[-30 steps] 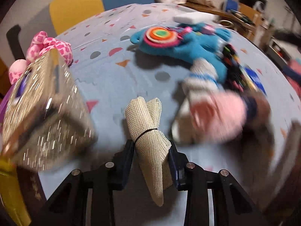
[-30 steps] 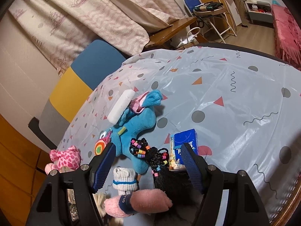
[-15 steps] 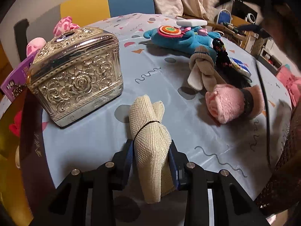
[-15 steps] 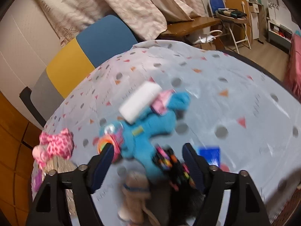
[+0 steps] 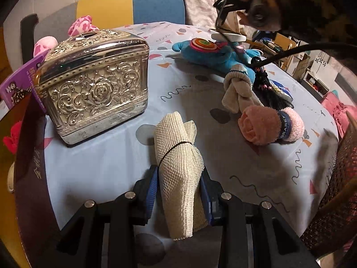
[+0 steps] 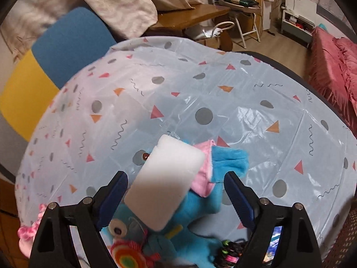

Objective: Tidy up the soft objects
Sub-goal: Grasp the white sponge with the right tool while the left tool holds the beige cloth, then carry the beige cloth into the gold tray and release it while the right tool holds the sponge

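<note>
While the left gripper [image 5: 178,189] sits low over the table [image 5: 107,156], level and pointing across it, its jaws are clamped on a cream mesh roll [image 5: 178,163] tied with a black band; the roll's far end reaches toward the silver box [image 5: 93,84], which stands just left of it. Right of the box lie a knotted beige sock [image 5: 238,91] and a pink roll [image 5: 270,125], and beyond them a blue plush [image 5: 214,53]. Held high by a hand [image 5: 261,0] above the plush, the right gripper [image 6: 176,192] points steeply down with its jaws spread wide around a white sponge [image 6: 165,183] resting on the plush [image 6: 200,212], the pads clear of it on both sides.
</note>
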`<control>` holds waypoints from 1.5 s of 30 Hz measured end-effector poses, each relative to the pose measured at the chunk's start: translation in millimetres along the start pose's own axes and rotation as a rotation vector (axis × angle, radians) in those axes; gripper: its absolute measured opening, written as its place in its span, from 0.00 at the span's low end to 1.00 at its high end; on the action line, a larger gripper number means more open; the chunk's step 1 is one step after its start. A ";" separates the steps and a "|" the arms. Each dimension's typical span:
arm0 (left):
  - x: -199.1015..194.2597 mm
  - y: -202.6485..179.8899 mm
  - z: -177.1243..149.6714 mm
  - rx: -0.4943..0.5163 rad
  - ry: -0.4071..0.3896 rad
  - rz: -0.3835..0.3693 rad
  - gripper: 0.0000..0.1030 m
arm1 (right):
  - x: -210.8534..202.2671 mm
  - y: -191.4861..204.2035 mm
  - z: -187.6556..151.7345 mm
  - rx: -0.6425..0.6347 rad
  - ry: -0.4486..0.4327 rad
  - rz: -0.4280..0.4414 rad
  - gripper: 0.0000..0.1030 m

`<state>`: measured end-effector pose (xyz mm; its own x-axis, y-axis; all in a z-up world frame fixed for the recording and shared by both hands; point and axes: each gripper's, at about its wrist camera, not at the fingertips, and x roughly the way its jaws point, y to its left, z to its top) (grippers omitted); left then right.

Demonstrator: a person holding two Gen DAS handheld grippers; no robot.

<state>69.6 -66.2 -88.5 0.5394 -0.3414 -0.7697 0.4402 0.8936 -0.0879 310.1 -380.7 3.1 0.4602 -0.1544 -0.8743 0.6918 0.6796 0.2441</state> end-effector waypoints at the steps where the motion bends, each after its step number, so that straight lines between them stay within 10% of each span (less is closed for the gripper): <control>1: 1.5 0.2 0.3 -0.001 -0.002 -0.002 0.34 | 3.6 2.8 -0.3 -0.002 0.003 -0.003 0.87; 4: -1.1 2.5 -1.1 -0.004 -0.003 -0.005 0.34 | 17.4 12.1 -4.3 -0.055 0.014 -0.045 0.87; 6: -1.3 3.2 -1.9 -0.007 -0.004 -0.007 0.34 | 22.9 11.9 -7.8 -0.082 0.036 -0.017 0.54; 15: -0.1 2.2 -1.9 -0.016 -0.007 0.003 0.34 | -21.4 -20.4 -32.6 -0.187 0.040 0.201 0.24; 29: -5.2 -4.6 -1.4 -0.006 0.006 0.024 0.30 | -86.9 -48.3 -120.3 -0.395 0.156 0.563 0.20; 45: -82.5 27.7 5.0 -0.135 -0.078 0.016 0.30 | -21.2 3.9 -220.2 -0.610 0.317 0.498 0.20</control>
<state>40.9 -14.8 -24.3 0.6021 -0.3435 -0.7207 0.3332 0.9285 -0.1640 180.5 -216.8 -69.8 0.3912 0.4117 -0.8231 -0.0132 0.8968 0.4422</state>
